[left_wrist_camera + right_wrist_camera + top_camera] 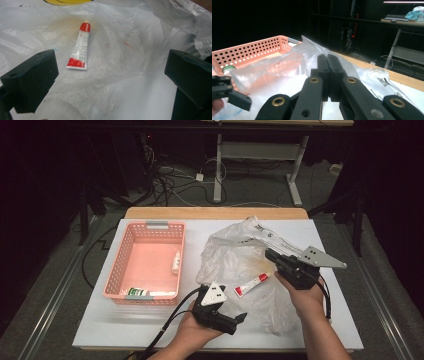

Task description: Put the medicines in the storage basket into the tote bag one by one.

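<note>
lying flat on clear plastic bag (pixel 130 50), red-and-white tube (pixel 79 47)

A clear plastic bag (pixel 235 265) lies crumpled and spread over the right half of the white worktop (pixel 100 325), one edge pulled up into a taut ridge. On its flattened part lies a small white tube (pixel 252 284) with red ends, flat on its side, just right of the pink basket (pixel 145 262).

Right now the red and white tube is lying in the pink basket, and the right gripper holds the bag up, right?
Not quite. The red and white tube lies on the plastic bag, outside the pink basket, as the high view shows. The right gripper does hold the bag up.
</note>
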The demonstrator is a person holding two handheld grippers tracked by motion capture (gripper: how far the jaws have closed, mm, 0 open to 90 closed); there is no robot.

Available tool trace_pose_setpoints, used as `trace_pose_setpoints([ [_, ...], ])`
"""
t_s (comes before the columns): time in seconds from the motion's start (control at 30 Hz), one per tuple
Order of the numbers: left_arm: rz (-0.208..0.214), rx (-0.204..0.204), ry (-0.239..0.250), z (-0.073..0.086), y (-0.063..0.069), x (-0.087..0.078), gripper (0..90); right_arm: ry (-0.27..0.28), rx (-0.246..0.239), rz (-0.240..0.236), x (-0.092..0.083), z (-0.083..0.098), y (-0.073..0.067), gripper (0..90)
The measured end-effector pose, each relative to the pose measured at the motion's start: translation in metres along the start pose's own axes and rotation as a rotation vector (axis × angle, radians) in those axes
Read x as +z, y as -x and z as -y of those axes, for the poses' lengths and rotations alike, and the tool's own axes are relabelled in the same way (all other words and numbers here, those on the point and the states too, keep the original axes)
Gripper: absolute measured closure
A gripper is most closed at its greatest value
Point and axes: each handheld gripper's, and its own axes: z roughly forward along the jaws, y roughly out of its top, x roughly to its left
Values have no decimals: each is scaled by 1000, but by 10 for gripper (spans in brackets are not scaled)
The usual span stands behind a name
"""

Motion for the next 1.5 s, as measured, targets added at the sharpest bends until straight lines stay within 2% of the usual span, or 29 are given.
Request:
trace_pose_setpoints([
  [0.2, -25, 5, 8, 7, -4, -20, 0, -4, 1, 2, -1, 1, 0, 900],
  [0.4, -59, -25, 32, 14, -16, -39, 0, -4, 2, 3, -1, 2, 2, 900],
  [0.67, -146, -26, 28, 21, -30, -56, 0, -5, 4, 7, -2, 2, 3, 900],
  [0.87, -166, -70, 44, 22, -39, -64, 0, -3, 7, 7, -2, 2, 3, 900],
  [1.33, -266, -101, 47, 24, -62, -90, 0, 2, 4, 7, -4, 2, 3, 900],
  [1.5, -295, -131, 48, 28, -74, -101, 0, 1, 3, 6, -4, 2, 3, 900],
])
